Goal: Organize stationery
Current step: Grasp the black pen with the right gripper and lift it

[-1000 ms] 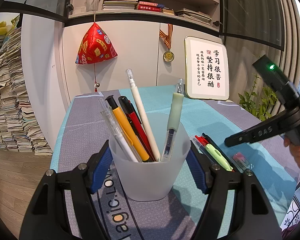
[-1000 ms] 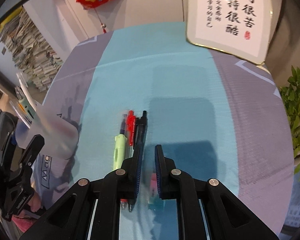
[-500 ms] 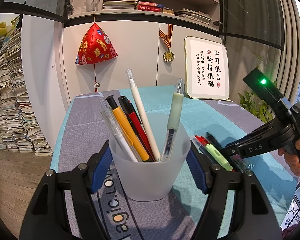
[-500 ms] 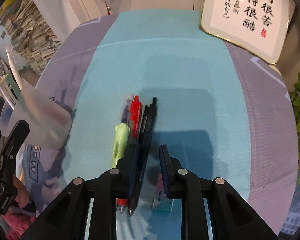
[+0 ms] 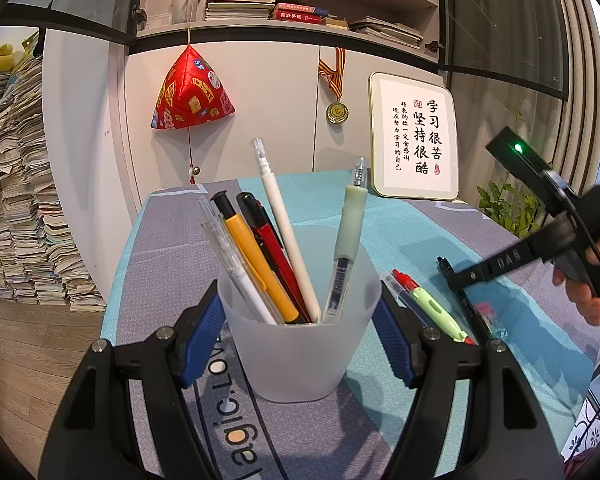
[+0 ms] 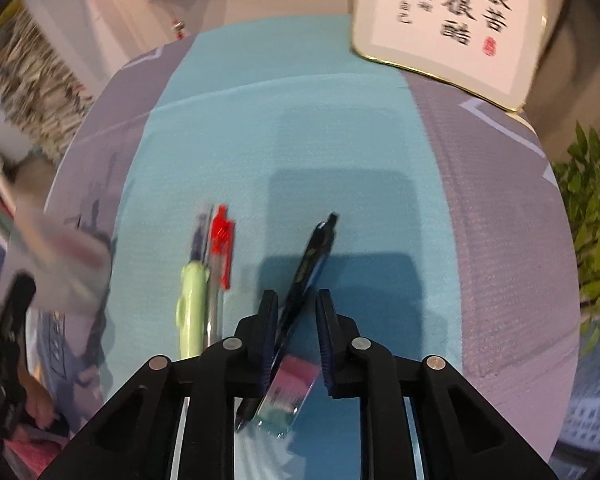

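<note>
The left gripper [image 5: 300, 332] has its jaws pinching a frosted plastic cup [image 5: 300, 344] of pens. At three o'clock, the right gripper [image 6: 298, 312], jaws just opening, straddles a black pen [image 6: 308, 268] on the counter [image 6: 340, 152].

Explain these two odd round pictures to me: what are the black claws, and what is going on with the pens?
No robot here: a person holds a hand-operated claw in each hand, each with a wide-angle camera looking along its fingers. In the left claw's picture, the left gripper clamps a frosted cup already holding several pens. Beside it on the cloth-covered table lie a green pen and a red pen. The right claw's blurred picture looks steeply down: the right gripper has just been opening its jaws, and they now straddle a black pen without pinching it. A small pink and teal item, possibly an eraser, lies just below.
</note>
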### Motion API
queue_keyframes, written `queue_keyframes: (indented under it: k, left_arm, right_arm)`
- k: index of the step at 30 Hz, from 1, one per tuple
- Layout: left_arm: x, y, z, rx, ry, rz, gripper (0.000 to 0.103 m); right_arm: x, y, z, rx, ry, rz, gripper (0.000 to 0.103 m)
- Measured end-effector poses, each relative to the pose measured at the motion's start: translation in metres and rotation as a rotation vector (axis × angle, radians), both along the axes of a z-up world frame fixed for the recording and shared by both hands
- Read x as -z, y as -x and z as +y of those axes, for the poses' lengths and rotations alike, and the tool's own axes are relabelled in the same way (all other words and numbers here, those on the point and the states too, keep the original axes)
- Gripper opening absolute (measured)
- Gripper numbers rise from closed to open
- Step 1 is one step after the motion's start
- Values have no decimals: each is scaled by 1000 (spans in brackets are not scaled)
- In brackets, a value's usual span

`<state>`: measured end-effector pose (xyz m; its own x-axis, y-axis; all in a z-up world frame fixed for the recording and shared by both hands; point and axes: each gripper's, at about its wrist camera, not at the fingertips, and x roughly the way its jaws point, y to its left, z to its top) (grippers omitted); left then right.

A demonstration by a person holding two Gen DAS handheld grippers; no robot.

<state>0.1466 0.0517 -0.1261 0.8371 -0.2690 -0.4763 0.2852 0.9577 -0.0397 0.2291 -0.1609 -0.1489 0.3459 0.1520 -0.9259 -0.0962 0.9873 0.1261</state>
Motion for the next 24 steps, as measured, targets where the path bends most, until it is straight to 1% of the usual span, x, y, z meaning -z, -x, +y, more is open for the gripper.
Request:
queue_keyframes:
  k: [1, 2, 5, 8, 11, 12, 13, 14, 15, 16, 18, 21, 24]
  left_arm:
    - [0, 0, 0, 0, 0, 0, 70]
    - [0, 0, 0, 0, -1, 0, 70]
    - [0, 0, 0, 0, 0, 0, 70]
    - [0, 0, 0, 0, 0, 0, 70]
    - [0, 0, 0, 0, 0, 0, 70]
    - [0, 0, 0, 0, 0, 0, 70]
    - [0, 0, 0, 0, 0, 0, 70]
    - [0, 0, 0, 0, 0, 0, 70]
    - [0, 0, 0, 0, 0, 0, 70]
    - [0, 0, 0, 0, 0, 0, 70]
    - [0, 0, 0, 0, 0, 0, 70]
    - [0, 0, 0, 0, 0, 0, 70]
    - [0, 0, 0, 1, 0, 0, 70]
  right_arm:
    - [-1, -4, -2, 16, -3, -3, 26]
    - [-1, -8, -3, 30, -4, -3, 26]
    - [0, -19, -4, 59, 4, 6, 26]
    - [4, -27, 1, 65, 13, 25, 26]
    - [3, -34, 8, 65, 30, 6, 26]
    - [3, -34, 10, 63, 47, 4, 25]
    - [3, -34, 12, 56, 67, -1, 17]
    - [3, -34, 13, 50, 69, -5, 17]
    - [3, -34, 13, 48, 57, -5, 16]
    - [1, -33, 12, 45, 28, -5, 12]
    - [-5, -29, 10, 41, -2, -21, 12]
    - [-23, -19, 10, 27, -35, -65, 12]
    - [-48, -2, 13, -8, -56, -128, 11]
